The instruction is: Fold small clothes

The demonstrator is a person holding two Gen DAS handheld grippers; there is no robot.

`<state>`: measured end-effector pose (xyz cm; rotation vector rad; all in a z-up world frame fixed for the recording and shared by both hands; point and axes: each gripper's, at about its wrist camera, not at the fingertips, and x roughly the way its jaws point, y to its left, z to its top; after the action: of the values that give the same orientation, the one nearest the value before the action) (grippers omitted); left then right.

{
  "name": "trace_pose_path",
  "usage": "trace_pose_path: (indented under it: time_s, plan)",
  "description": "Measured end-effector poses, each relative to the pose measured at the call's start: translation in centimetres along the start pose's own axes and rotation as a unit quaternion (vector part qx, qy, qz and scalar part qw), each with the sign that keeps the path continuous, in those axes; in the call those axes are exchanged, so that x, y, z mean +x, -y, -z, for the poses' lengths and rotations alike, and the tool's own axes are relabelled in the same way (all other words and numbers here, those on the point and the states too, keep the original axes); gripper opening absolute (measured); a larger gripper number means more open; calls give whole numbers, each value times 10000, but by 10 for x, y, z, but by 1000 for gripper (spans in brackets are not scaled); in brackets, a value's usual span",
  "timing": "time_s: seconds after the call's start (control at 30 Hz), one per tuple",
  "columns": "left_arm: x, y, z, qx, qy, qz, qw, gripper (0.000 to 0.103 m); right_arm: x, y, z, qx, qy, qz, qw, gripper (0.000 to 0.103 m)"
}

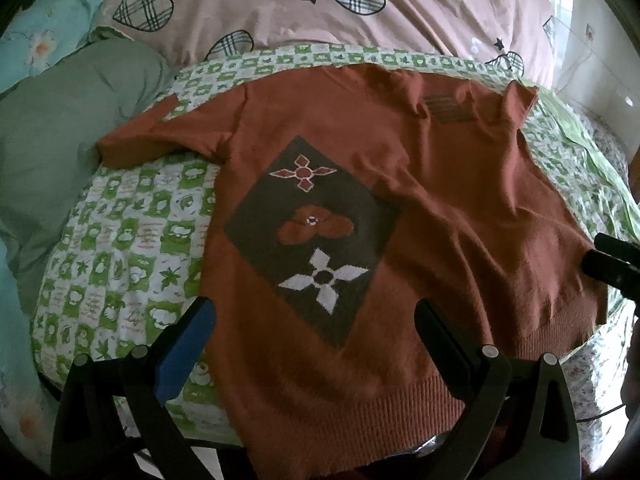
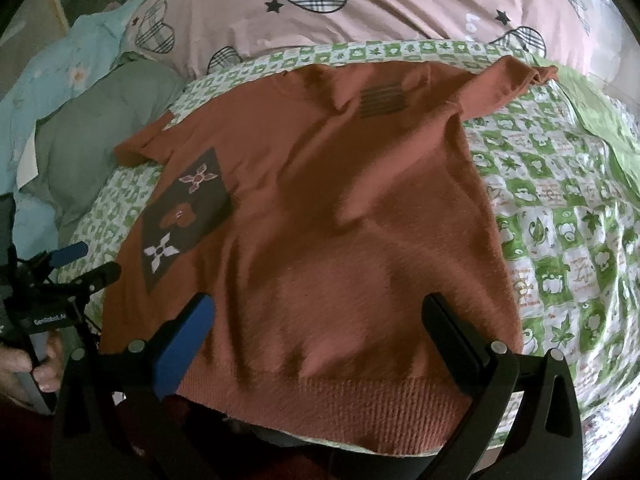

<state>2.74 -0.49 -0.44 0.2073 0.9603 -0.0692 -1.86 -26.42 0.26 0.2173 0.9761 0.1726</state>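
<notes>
A small rust-orange knitted sweater (image 1: 400, 184) (image 2: 320, 200) lies spread flat on the bed, ribbed hem nearest me, short sleeves out to both sides. On its left front is a dark diamond patch (image 1: 308, 236) (image 2: 184, 216) with flower shapes. My left gripper (image 1: 316, 316) hovers open over the hem's left part, nothing between its fingers. My right gripper (image 2: 320, 312) is open above the hem's right part, also holding nothing. In the right wrist view the left gripper (image 2: 86, 262) appears at the far left, held by a hand (image 2: 44, 364).
The sweater rests on a green-and-white checked blanket (image 1: 120, 240) (image 2: 560, 220). A pink quilt with plaid hearts (image 1: 320, 4) (image 2: 380, 8) lies behind it. A grey-green pillow (image 1: 68, 128) and light-blue bedding (image 1: 36, 48) sit at the left. The bed's near edge is just below the hem.
</notes>
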Motion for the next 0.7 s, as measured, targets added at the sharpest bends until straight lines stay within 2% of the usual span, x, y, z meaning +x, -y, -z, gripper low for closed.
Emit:
trace_pose_path:
  time_s: [0.07,0.23,0.3,0.4,0.5,0.63,0.7]
  plan:
    - [5,-2,-2,-94,-37,104,9999,100,-1,10,-2,173,90,-51,9998,103]
    - [17,-3,-10,-184,-71,67,9998,100,-3,44,-16,666,301,-225,9971,103]
    - [23,-5,-12,-267,-215,79,9994,100,-2,57,-24,768,302,-122,9965,103]
    - [33,-8,-17,-454,-351,244,9981,100,-3,84,-41,948,550,-110,9939,103]
    - [45,-6,-23,-407,-446,257,9978,100,-3,110,-62,1042,760,36,9916,102]
    - [58,0,-32,-236,-664,264,9972,100,0,152,-99,1257,1011,226,9867,97]
    - [67,1,-38,-201,-833,97,9963,100,0,172,-115,1313,1132,362,9842,91]
